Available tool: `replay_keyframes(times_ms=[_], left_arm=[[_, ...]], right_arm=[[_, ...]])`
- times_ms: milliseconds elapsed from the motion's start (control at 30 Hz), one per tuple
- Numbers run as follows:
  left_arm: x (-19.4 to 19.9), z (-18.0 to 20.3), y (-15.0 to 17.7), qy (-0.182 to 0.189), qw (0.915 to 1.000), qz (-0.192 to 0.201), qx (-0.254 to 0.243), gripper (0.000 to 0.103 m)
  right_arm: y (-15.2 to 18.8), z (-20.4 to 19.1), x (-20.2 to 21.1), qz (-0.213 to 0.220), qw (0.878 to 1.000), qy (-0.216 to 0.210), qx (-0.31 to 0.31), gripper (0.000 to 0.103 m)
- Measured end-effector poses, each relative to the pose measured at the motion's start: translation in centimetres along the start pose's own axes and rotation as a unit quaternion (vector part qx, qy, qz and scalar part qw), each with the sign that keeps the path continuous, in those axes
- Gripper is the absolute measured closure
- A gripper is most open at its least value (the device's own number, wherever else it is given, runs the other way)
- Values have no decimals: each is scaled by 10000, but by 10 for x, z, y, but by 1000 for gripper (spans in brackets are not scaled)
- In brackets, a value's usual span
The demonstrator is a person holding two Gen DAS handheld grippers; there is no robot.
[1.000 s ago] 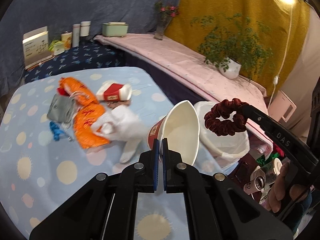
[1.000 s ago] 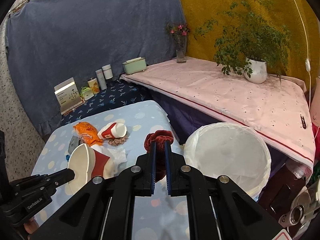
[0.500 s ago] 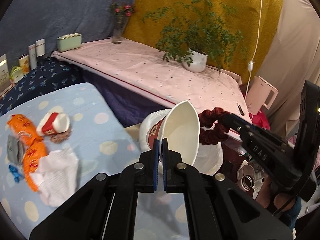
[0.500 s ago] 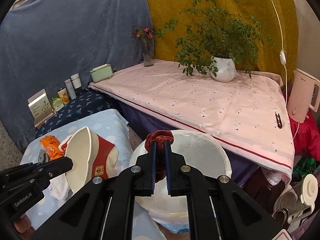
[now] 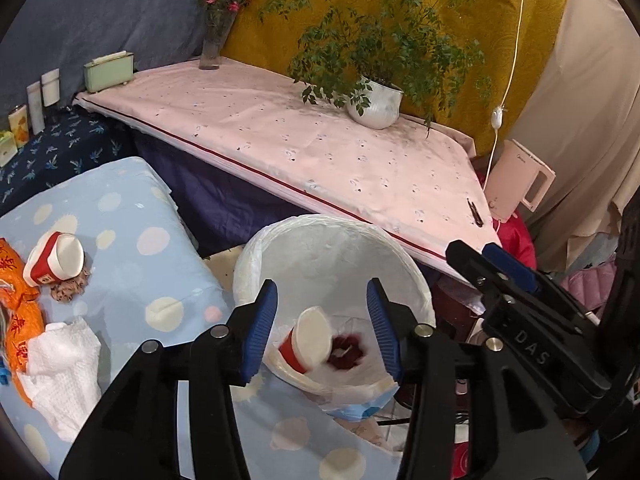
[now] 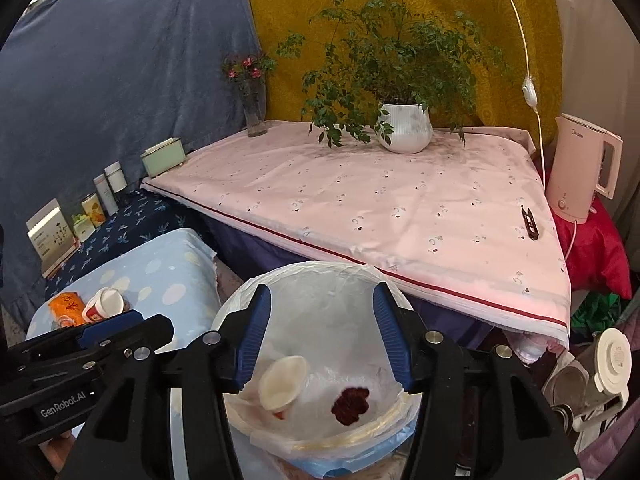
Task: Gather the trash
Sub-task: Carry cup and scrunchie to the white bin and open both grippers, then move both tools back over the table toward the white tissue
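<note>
A trash bin lined with a white bag (image 5: pixel 320 248) (image 6: pixel 320 280) stands beside the blue dotted table. Inside it lie a red-and-white paper cup (image 5: pixel 310 338) (image 6: pixel 282 382) and a dark red scrunchie (image 5: pixel 346 354) (image 6: pixel 351 399). My left gripper (image 5: pixel 322 328) is open and empty above the bin. My right gripper (image 6: pixel 322 338) is open and empty above the bin too. On the table (image 5: pixel 132 216) lie another red-and-white cup (image 5: pixel 54 256), an orange wrapper (image 5: pixel 24 320) and a white tissue (image 5: pixel 64 372).
A pink-covered table (image 6: pixel 380 208) stands behind the bin with a potted plant (image 6: pixel 404 126), a flower vase (image 6: pixel 254 114), a green box (image 6: pixel 164 156) and a black clip (image 6: pixel 529 222). A pink kettle (image 6: pixel 582 168) stands at the right. Clutter sits low right.
Both grippers have opened over the bin. The paper cup has dropped from the left one and the scrunchie from the right one into the bag.
</note>
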State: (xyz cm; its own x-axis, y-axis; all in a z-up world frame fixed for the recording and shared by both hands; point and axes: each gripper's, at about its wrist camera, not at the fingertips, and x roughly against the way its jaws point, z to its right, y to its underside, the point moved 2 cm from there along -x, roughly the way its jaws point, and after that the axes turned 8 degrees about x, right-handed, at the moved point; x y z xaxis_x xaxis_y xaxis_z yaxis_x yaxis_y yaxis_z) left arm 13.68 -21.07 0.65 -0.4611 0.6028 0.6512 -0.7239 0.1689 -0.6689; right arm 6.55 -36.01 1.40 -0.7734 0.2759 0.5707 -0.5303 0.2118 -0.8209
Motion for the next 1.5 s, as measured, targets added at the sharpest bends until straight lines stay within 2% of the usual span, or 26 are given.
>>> replay_keyframes(times_ms=[167,600,667,867,1033,1167,1500], left_arm=[[6,-8,2,-237,9996,119,6,45],[48,-53,7,-582,9964,385,486,44],[56,-63,8,-660,9951,462,582,36],[79,-94,16,-909,9908,552,839,35],[98,-128,27,-1292,9836,607,1107,34],[114,-157,39,-1635,9752,675,1332,23],[143,-228,69,-2201,9561,649,1821,22]], right_arm=[[1,-5,5,-6,10000,-58,4,48],[0,-50,25,92,9988,-379,308,42],[1,-61,29,106,9983,-433,387,40],[6,-95,35,60,9960,-645,614,38],[13,-126,38,25,9932,-813,830,34],[19,-150,39,-55,9905,-1026,915,31],[49,-225,29,-444,9782,-1507,1355,30]])
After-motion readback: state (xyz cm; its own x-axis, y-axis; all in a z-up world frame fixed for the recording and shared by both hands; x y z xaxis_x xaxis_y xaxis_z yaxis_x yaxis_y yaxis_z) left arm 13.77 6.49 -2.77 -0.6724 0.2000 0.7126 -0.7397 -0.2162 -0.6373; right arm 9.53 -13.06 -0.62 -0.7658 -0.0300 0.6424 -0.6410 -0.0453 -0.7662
